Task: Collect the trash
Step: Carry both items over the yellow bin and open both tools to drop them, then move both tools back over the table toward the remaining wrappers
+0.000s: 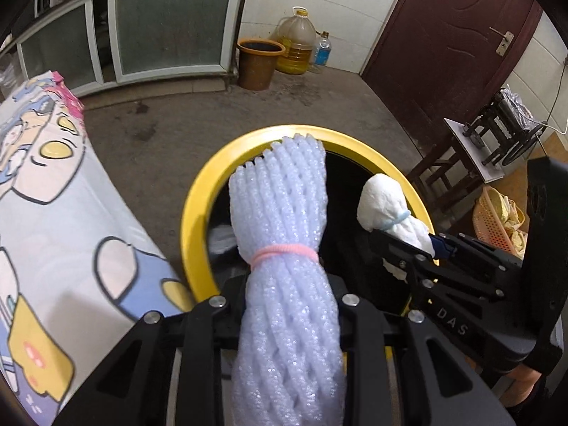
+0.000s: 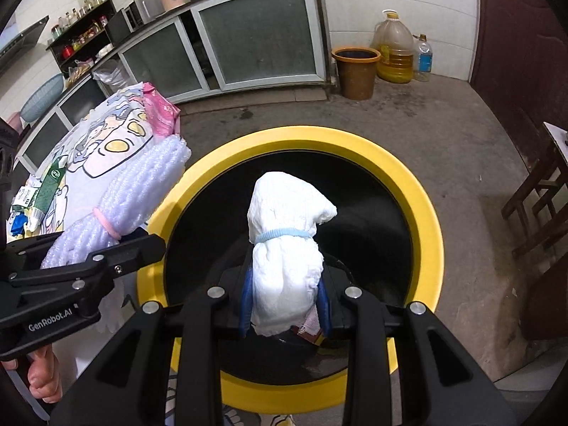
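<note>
Left wrist view: the floor [image 1: 319,106] is bare grey concrete, stained in patches. A low cabinet [image 1: 142,25] with frosted sliding panes runs along the far wall. An orange bucket [image 1: 257,62], an oil jug [image 1: 296,44] and a small water bottle [image 1: 321,51] stand in the corner beside a dark red door [image 1: 443,35]. A table under a cartoon-print cloth [image 1: 53,230] occupies the left. A yellow-rimmed bin [image 1: 202,206] with a black interior sits directly below. The left gripper [image 1: 289,305] is clamped on a white foam net roll [image 1: 284,213] bound by a pink band; the roll's upper end hangs over the bin opening.

Right wrist view: the same cabinet [image 2: 255,35] carries pots on its counter. The bin [image 2: 422,213] fills the centre. The right gripper [image 2: 285,305], with blue pads, is closed on a crumpled white paper wad [image 2: 284,213] tied with a blue band, held above the bin's black interior. The foam net roll [image 2: 142,191] appears at left, beside the bin rim.
</note>
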Demonstrator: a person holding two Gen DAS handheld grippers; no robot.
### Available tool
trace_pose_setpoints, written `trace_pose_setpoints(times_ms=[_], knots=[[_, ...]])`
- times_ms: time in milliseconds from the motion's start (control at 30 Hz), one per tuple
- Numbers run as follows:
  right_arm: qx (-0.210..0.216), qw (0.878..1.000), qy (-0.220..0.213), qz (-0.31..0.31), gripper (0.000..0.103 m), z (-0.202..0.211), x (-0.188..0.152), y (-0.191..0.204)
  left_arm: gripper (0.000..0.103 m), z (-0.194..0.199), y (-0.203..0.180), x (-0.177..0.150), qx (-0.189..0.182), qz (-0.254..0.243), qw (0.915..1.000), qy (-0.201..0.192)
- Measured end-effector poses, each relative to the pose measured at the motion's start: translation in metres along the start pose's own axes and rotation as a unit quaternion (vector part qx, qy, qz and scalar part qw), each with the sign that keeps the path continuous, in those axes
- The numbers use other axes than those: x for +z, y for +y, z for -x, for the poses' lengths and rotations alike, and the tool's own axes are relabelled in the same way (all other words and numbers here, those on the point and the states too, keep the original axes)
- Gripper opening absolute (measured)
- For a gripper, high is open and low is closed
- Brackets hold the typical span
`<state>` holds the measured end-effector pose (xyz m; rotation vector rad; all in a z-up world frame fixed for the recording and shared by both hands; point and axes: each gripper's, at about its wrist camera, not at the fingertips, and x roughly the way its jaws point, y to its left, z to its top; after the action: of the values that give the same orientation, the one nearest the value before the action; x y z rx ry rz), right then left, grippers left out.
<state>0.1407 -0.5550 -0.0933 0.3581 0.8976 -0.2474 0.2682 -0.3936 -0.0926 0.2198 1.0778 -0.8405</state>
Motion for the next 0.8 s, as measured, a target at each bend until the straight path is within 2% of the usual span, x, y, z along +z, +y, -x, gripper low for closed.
trace_pose_setpoints(times_ms=[33,100,133,200,300,400,567,800], knots=[[-0.001,1.0,0.0,-0.003,0.029,0.0,0.001,0.0,0.026,-0.001,-0.001,0.001,-0.001,0.003,1.0,0.0],[0.002,1.0,0.001,-0.015,0.034,0.0,0.001,-0.006,0.041,-0.001,0.001,0.001,-0.004,0.011,0.9999,-0.002],[0.002,1.0,0.001,-0.021,0.044,0.0,0.002,-0.009,0.047,0.0,0.002,0.002,-0.003,0.013,0.9999,-0.004],[0.002,1.0,-0.004,-0.03,0.057,0.002,0.004,-0.015,0.076,0.004,0.004,0.003,0.003,0.02,0.9996,-0.017],[-0.006,0.999,-0.008,-0.037,0.057,0.006,0.004,-0.02,0.085,0.011,0.008,0.003,-0.006,0.034,0.9989,-0.032],[-0.005,0.999,-0.011,-0.048,0.057,0.012,0.003,-0.025,0.092,0.018,0.011,0.0,-0.001,0.042,0.9983,-0.041],[-0.013,0.999,-0.02,-0.04,0.057,0.024,-0.005,-0.024,0.093,0.035,0.021,-0.011,0.002,0.056,0.9969,-0.054],[-0.006,0.999,-0.025,-0.039,0.057,0.035,-0.011,-0.016,0.094,0.084,0.048,-0.033,0.039,0.067,0.993,-0.089]])
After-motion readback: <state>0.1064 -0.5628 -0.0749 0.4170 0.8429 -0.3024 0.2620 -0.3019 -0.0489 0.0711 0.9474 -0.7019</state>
